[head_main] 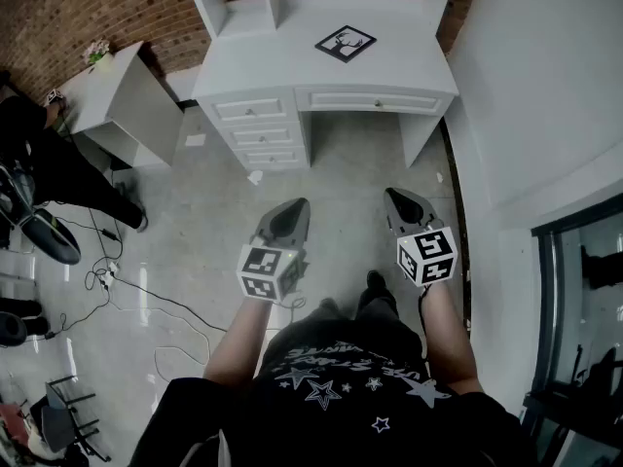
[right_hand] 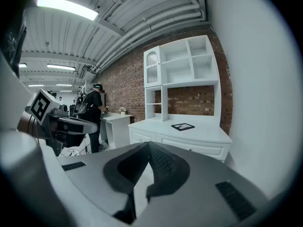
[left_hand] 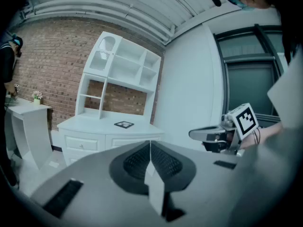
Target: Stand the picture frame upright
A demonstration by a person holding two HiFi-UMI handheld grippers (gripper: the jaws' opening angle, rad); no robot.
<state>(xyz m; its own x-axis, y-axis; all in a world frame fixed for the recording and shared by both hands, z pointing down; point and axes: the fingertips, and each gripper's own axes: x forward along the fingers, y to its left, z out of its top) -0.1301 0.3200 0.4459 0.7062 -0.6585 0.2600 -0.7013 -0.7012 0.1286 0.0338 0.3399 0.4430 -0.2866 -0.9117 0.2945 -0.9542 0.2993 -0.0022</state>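
2 tools point toward the top of the head view from just below its centre. The left hand-held gripper [head_main: 295,209] and the right hand-held gripper [head_main: 397,198] each have their jaws pressed together with nothing between them. The black picture frame [head_main: 346,43] lies flat on the white desk [head_main: 282,71] at the top centre, right of the desk's middle and well apart from both. A brick wall [head_main: 88,13] fills the upper left.

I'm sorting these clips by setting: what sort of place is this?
Likely a workshop or lab staged with home furniture: a white desk with shelves against a brick wall, loose cables on the bare floor, exposed pipes overhead.
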